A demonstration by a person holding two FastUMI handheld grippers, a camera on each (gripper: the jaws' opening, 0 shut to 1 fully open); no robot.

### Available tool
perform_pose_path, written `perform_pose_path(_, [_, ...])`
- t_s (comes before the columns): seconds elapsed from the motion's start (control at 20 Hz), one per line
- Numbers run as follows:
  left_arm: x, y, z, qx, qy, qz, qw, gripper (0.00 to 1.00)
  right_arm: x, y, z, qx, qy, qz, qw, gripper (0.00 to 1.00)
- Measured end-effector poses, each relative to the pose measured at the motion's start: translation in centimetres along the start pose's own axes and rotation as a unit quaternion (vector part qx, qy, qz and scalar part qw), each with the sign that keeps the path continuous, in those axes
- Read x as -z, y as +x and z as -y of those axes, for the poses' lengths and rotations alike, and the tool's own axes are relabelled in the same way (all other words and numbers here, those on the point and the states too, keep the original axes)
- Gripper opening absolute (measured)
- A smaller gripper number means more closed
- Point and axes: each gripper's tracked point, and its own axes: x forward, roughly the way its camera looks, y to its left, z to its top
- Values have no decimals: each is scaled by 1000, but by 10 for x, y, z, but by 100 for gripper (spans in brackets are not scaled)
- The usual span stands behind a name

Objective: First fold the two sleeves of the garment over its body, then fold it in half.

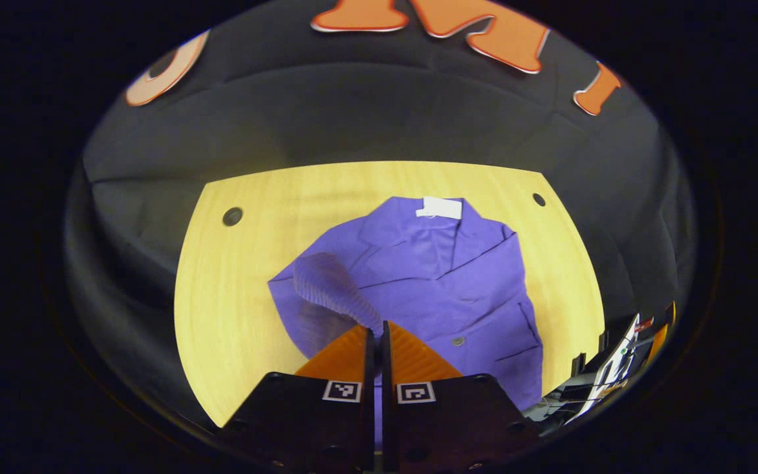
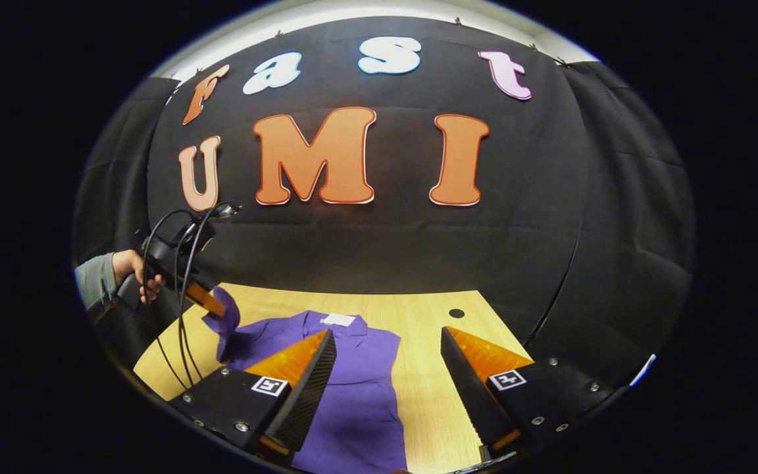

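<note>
Left gripper view: purple garment (image 1: 445,276) lying flat on the yellow table (image 1: 241,276), collar far away, white tag (image 1: 440,207) at the neck. Left gripper (image 1: 377,332) pinched tight on one sleeve (image 1: 329,286), lifting it up over the body. Other side looks tucked in already, but hard to be sure. Right gripper view: right gripper (image 2: 385,368) hanging above the garment (image 2: 353,388) with fingers wide apart, holding nothing. Far off, a hand (image 2: 132,270) holding the left gripper (image 2: 211,303) with the sleeve (image 2: 224,329) dangling from it. Sleeve fold half done. Folding in half not started yet.
</note>
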Motion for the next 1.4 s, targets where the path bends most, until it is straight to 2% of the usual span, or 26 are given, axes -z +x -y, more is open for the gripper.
perform_pose_path(0.25, [-26, 23, 77, 24, 66, 0, 998, 6, 11, -12, 12, 11, -28, -1, 1000, 95])
perform_pose_path(0.45, [-39, 50, 134, 10, 119, 3, 993, 5, 20, -18, 27, 21, -29, -6, 999, 95])
perform_pose_path(0.75, [-43, 100, 204, 13, 141, 15, 990, 8, 19, -24, 55, 38, -41, -11, 998, 95])
perform_pose_path(0.8, [-44, 105, 215, 18, 138, 22, 990, 8, 19, -25, 59, 40, -41, -12, 998, 95])
perform_pose_path(0.85, [-43, 108, 226, 30, 133, 27, 990, 13, 19, -24, 61, 41, -39, -13, 998, 95])
perform_pose_path(1.0, [-43, 95, 253, 85, 135, 52, 986, 15, 28, -23, 64, 39, -39, -19, 998, 95])
perform_pose_path(1.05, [-45, 89, 254, 95, 139, 67, 983, 27, 28, -21, 64, 36, -40, -19, 998, 95])
perform_pose_path(1.2, [-58, 57, 245, 108, 150, 122, 975, 36, 26, -16, 57, 21, -37, -17, 999, 95])
perform_pose_path(1.25, [-60, 45, 237, 106, 147, 138, 974, 52, 25, -13, 54, 15, -36, -16, 999, 95])
perform_pose_path(1.4, [-56, 6, 204, 88, 120, 183, 972, 75, 23, -4, 38, -7, -41, -12, 999, 95])
